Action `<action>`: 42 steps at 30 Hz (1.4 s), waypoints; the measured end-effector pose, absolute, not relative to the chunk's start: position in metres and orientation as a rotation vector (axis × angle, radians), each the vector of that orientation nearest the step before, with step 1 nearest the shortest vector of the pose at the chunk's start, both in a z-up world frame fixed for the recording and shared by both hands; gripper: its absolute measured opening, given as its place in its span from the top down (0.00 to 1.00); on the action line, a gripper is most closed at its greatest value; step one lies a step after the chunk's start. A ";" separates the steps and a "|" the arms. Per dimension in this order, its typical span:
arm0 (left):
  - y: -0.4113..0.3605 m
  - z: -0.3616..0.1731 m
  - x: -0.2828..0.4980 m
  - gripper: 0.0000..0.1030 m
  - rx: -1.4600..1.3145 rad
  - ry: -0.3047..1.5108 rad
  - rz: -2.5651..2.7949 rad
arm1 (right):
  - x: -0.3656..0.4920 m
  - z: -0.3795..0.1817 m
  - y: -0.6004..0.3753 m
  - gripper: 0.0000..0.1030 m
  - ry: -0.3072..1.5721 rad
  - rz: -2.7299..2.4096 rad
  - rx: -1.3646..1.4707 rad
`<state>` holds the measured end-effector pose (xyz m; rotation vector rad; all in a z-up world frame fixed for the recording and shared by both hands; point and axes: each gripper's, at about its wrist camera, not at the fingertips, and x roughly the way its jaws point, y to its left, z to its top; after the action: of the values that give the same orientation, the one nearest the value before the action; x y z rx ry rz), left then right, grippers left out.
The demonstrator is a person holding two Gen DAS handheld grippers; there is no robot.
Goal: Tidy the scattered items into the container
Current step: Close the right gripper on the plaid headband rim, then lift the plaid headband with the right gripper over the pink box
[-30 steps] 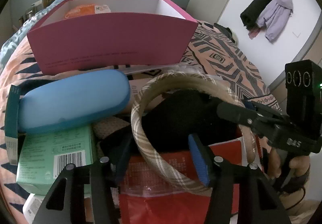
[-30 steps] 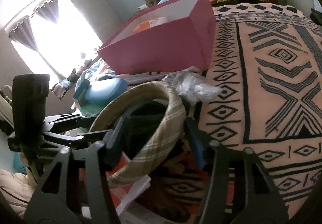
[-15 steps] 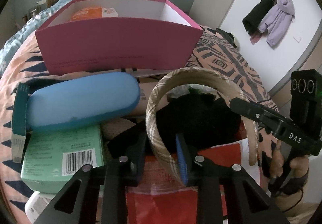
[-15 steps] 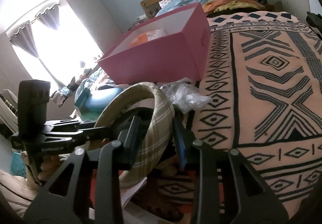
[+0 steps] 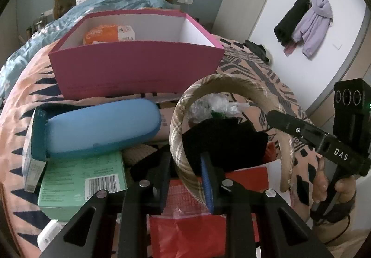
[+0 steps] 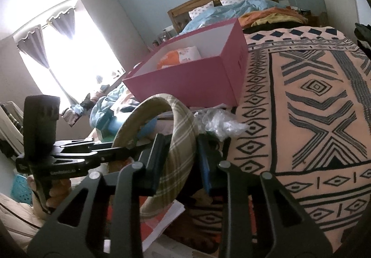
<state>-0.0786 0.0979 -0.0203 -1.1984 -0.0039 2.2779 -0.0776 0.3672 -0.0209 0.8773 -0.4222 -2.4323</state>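
A beige plaid headband (image 5: 222,81) stands upright over a heap of loose items, in front of the open pink box (image 5: 136,70). My left gripper (image 5: 185,160) has the band's left side between its pads, which touch it as the jaws keep closing. My right gripper (image 6: 180,149) has the band's other side (image 6: 183,123) between its pads and is closing on it too. It reaches in from the right (image 5: 285,125) in the left wrist view. An orange packet (image 5: 106,34) lies inside the box.
A blue glasses case (image 5: 102,128), a green carton (image 5: 78,179), a teal carton (image 5: 38,132), black cloth (image 5: 225,139), a red packet (image 5: 187,234) and crumpled clear wrap (image 6: 222,123) lie under and around the band. The patterned bedspread (image 6: 313,107) stretches right.
Both pairs of jaws have narrowed from well apart until they touch the headband. The band now stands more upright and a little higher over the black cloth.
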 end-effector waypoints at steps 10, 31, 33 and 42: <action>0.095 -0.022 -0.079 0.80 -1.198 -0.010 2.292 | -0.078 -0.019 0.364 0.72 -0.422 -2.414 0.867; 0.085 0.004 -0.081 0.81 -1.135 -0.002 2.355 | -0.082 0.002 0.352 0.73 -0.363 -2.430 0.798; 0.084 0.006 -0.080 0.81 -1.125 0.004 2.366 | -0.082 0.004 0.351 0.73 -0.362 -2.426 0.793; 0.080 0.018 -0.078 0.81 -1.092 0.014 2.396 | -0.084 0.019 0.346 0.73 -0.341 -2.424 0.749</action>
<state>-0.0781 0.0799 0.0178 -1.0918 0.0137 2.3960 -0.0839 0.3463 0.0186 0.7493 -0.3411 -2.4242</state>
